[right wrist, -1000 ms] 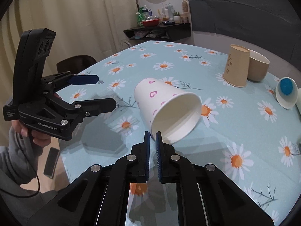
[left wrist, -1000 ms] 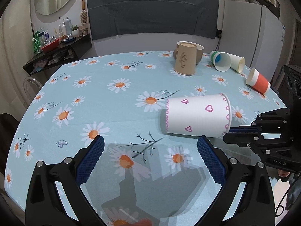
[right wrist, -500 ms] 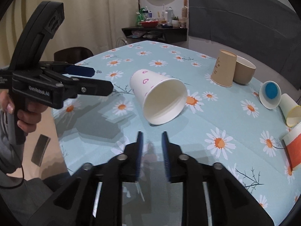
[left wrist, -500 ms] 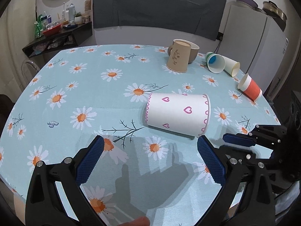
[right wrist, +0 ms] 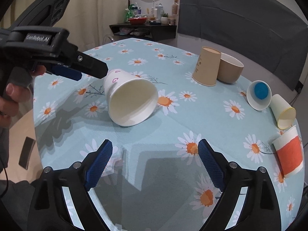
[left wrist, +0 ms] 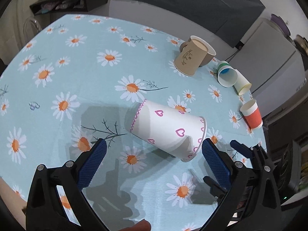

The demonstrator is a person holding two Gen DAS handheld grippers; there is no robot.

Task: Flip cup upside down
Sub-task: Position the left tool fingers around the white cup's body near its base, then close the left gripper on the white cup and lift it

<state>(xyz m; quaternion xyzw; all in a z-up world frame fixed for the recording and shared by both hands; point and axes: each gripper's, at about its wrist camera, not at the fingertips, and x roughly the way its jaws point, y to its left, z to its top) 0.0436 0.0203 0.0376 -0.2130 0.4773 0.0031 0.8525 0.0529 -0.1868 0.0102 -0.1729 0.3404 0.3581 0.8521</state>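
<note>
A white paper cup with pink hearts [left wrist: 167, 130] lies on its side on the daisy tablecloth, its mouth toward the right gripper; it also shows in the right wrist view [right wrist: 129, 100]. My left gripper [left wrist: 152, 159] is open and empty, above the cup with its fingers on either side of it, not touching. In the right wrist view the left gripper [right wrist: 77, 71] hovers over the cup's base. My right gripper [right wrist: 154, 159] is open and empty, a short way in front of the cup's mouth.
A brown paper cup [right wrist: 207, 66] stands upside down against a tan mug [right wrist: 230, 70] at the back. A blue-bottomed cup [right wrist: 259, 95] and a yellow cup [right wrist: 283, 113] lie on their sides at the right, with an orange cup [right wrist: 288, 154] near the table edge.
My right gripper has let go of the cup's rim, opened wide and pulled back. My left gripper has moved in over the cup. The cup has rolled a little.
</note>
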